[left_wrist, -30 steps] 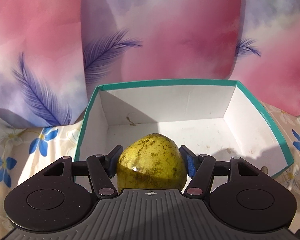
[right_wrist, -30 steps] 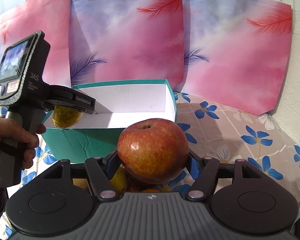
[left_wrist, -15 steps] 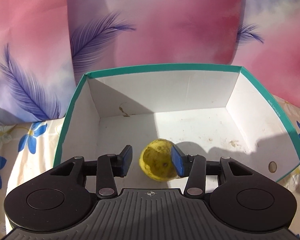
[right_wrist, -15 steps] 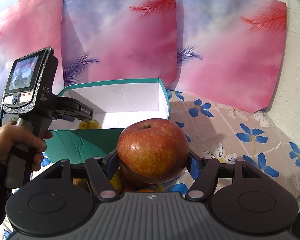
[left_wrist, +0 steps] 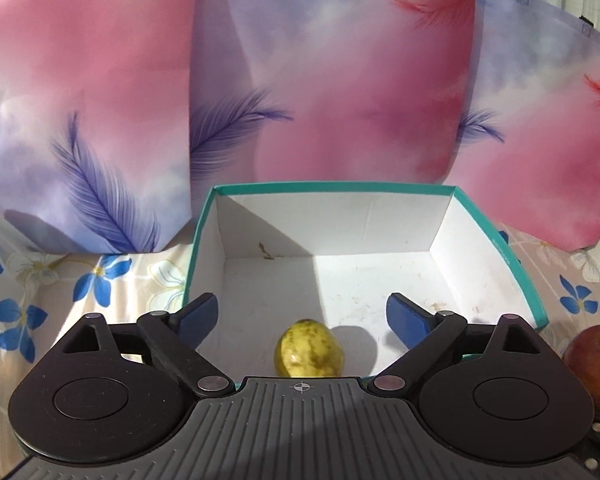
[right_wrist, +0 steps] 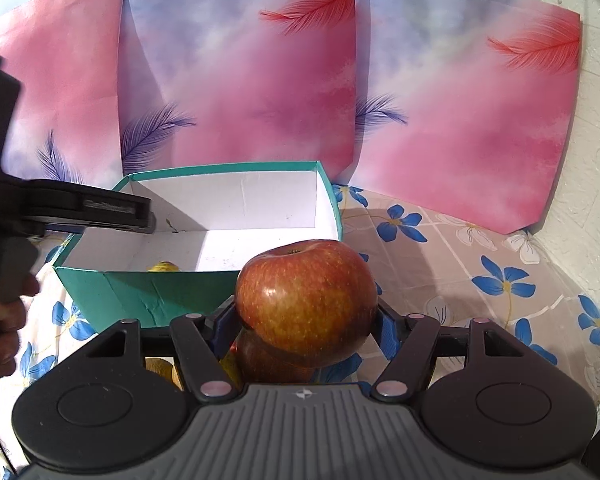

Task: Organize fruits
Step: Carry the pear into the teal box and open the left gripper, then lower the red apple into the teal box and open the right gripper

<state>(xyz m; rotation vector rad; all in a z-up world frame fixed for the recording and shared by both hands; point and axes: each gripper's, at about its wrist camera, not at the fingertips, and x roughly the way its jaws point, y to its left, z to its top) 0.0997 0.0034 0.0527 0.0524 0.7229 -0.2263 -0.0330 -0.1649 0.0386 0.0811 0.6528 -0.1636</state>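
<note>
Two fruits concern us at this moment: a yellow-green guava [left_wrist: 309, 347] lying on the white floor of the box [left_wrist: 516, 268], close to the near wall, and a red apple [right_wrist: 306, 302] that we carry in the right gripper [right_wrist: 306, 326]. Our left gripper [left_wrist: 302, 316] hangs over the near edge of the box with its jaws spread wide; the guava lies below and between the blue pads [left_wrist: 198, 316], touching neither, so that claw holds nothing. We judge the wide gap sensible, since it lets the claw lift away without nudging the fruit. The right gripper is closed on the apple, its pads pressed against the apple's flanks at the widest part, stem dimple up; we take that for a secure hold on a smooth, round, fairly heavy thing that would otherwise roll. It sits in front of the box's near teal wall and a little to the right, not yet over the opening. Under the apple, in the right wrist view, we see more fruit [right_wrist: 260, 360] on the floral cloth [right_wrist: 480, 280], partly hidden, so we cannot say how many pieces wait. The box floor beyond the guava is bare, which leaves room for the apple. In our judgement the sorting has barely begun, and the left gripper's body [right_wrist: 88, 208] reaching across the left part of the box is what the apple must steer around.
</note>
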